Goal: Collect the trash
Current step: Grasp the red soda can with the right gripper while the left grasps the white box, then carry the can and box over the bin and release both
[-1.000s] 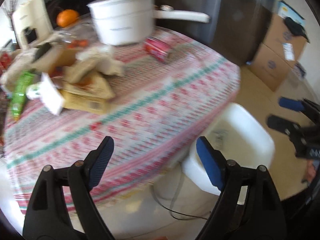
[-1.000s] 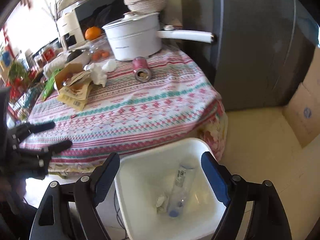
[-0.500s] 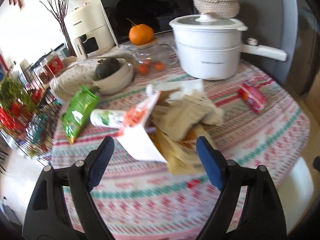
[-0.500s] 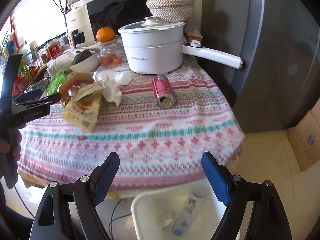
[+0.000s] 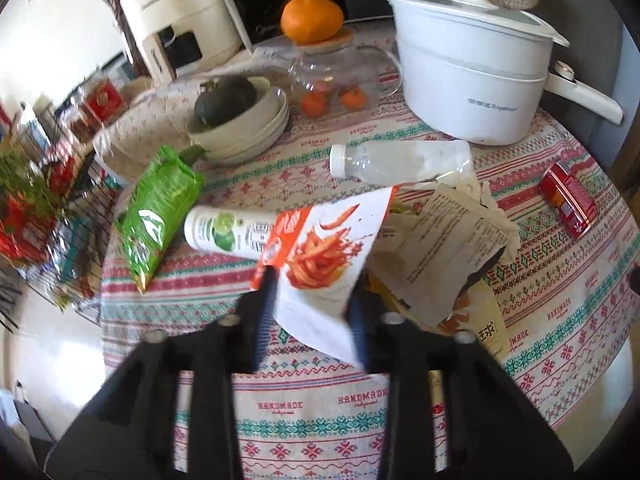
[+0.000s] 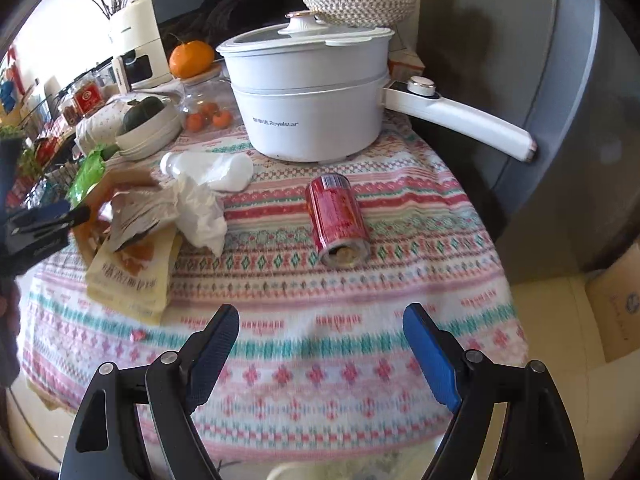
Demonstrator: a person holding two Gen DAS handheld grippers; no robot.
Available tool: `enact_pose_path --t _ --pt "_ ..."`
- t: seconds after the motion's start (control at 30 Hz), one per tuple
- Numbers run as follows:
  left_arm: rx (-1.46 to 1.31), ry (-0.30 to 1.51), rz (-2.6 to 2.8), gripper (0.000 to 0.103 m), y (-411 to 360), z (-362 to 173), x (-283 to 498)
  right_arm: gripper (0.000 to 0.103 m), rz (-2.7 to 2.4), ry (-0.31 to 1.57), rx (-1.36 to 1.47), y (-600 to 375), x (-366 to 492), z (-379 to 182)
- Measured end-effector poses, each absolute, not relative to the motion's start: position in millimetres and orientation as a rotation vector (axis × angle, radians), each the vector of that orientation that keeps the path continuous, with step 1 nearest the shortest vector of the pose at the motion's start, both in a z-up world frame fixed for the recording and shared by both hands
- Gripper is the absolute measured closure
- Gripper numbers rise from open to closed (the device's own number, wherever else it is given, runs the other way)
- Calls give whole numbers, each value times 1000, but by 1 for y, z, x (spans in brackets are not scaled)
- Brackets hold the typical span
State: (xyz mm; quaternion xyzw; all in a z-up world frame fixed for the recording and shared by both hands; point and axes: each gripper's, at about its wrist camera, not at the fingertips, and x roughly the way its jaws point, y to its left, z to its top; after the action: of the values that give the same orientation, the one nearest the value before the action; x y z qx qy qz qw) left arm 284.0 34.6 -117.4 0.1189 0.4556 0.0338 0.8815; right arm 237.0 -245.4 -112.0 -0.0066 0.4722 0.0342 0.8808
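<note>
home kitchen — electric pot [image 6: 308, 96], fridge [image 6: 560, 100], stacked bowls [image 5: 244, 128], patterned tablecloth [image 6: 320, 352]

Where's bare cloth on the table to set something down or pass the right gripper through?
Free: the near strip of tablecloth between the right gripper and the red can; also right of the can, toward the pot handle. Crowded: the left side, with wrapper pile, tissue, bottle, bowls.

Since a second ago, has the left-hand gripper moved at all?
Yes. The left gripper swung from the white bin beside the table to over the patterned tablecloth, toward the white pot; its fingers have just been closing on the orange-and-white snack packet.
</note>
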Motion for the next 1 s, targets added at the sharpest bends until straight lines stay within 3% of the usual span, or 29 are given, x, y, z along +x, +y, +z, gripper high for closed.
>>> enact_pose_path --t 0.23,0.57,0.67,0.8,1.0 --pt "303 882 101 95 34 -109 279 18 16 1020 -11 -245 293 -142" --pt "362 750 103 98 33 -79 260 20 -62 1056 -105 -240 344 -170" --pt "377 725 104 98 33 -74 254 28 -51 1077 -77 -242 352 -177" --pt "373 703 104 98 34 -67 246 48 -17 1116 -31 -244 359 -186" --pt "348 691 105 98 39 -59 233 50 27 1130 8 -243 351 -187"
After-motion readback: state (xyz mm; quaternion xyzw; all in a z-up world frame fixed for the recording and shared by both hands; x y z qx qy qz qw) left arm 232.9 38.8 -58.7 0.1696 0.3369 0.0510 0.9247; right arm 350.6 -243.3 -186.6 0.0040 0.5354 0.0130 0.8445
